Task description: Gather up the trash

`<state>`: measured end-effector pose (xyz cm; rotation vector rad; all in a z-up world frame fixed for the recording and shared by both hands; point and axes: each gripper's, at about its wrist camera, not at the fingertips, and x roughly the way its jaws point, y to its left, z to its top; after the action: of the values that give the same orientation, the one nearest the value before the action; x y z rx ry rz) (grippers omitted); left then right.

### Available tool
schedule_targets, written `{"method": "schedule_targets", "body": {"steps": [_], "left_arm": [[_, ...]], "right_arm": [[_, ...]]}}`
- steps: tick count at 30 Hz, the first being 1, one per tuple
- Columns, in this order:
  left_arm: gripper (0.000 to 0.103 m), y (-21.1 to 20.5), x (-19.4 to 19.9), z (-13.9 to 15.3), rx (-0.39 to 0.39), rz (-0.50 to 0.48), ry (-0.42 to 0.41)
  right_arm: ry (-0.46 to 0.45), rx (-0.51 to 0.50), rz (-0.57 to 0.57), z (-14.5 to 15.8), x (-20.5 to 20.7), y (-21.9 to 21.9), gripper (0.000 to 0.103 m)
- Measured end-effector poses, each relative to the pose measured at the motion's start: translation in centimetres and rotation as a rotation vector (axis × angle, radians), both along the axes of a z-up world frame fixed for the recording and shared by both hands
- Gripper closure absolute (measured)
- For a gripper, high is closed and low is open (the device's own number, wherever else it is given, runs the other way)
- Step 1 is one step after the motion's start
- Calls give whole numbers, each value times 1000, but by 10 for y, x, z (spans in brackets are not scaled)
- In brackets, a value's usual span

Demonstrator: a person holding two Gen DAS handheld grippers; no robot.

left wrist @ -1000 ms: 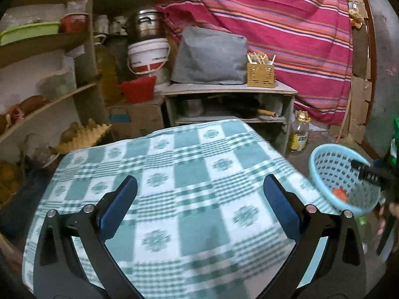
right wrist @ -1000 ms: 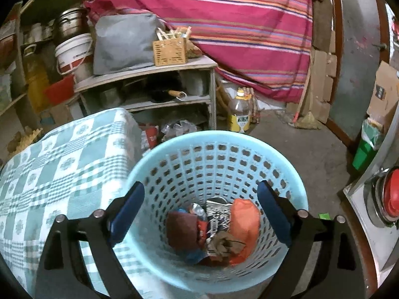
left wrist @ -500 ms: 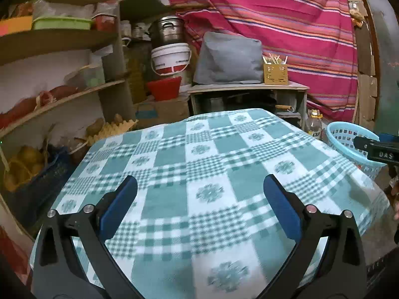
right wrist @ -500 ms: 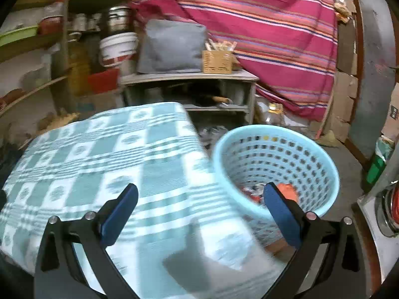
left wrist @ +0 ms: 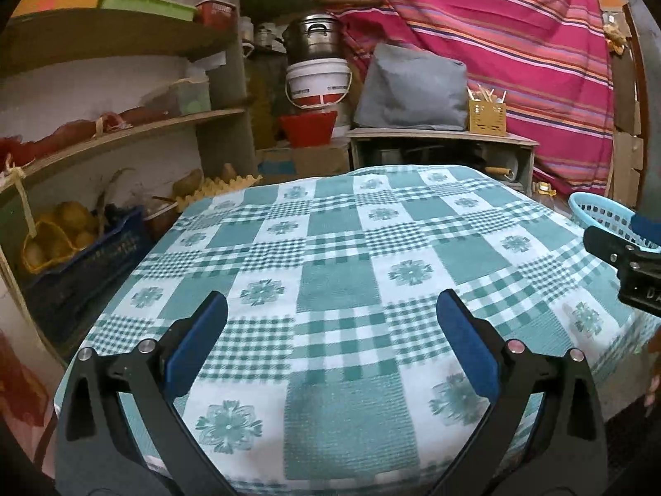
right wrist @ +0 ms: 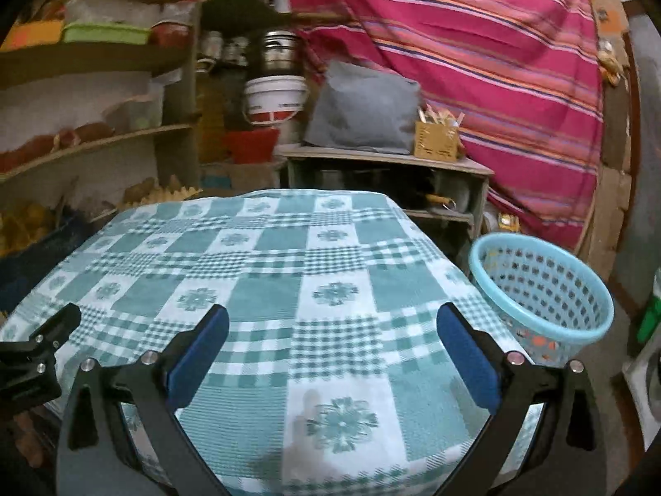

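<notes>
Both claws stood released with nothing between their blue pads, the left claw (left wrist: 330, 343) and the right claw (right wrist: 332, 347) each hanging over the checked cloth of the table (right wrist: 264, 256). Just beside the table's right edge, on the floor, the blue basket (right wrist: 541, 289) stood upright, mouth upward, with scraps of trash (right wrist: 541, 343) showing through its holes.

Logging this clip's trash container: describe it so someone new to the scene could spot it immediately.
Find the table under the green-and-white checked cloth. Off its right edge, lower than the tabletop, stands a round light-blue plastic basket with perforated walls, orange scraps showing through near the bottom. It is the only pale blue openwork container there; the buckets on the shelves behind are solid.
</notes>
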<state>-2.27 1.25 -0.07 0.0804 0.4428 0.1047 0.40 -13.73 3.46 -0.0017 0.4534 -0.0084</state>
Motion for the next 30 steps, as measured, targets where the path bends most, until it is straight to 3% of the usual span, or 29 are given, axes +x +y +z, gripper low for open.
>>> {"method": "schedule_targets", "body": {"steps": [4,11,30], "left_arm": [[5,10,-2,-4,22,30,-7],[5,27,0,-8,-53,66,-2],[5,16,3,-8,-63,66,-6]], "right_arm": [[5,23,27,-1,3,7,5],[3,33,28,-3,1,11,5],[6,-18,37,-6,-6,22,5]]}}
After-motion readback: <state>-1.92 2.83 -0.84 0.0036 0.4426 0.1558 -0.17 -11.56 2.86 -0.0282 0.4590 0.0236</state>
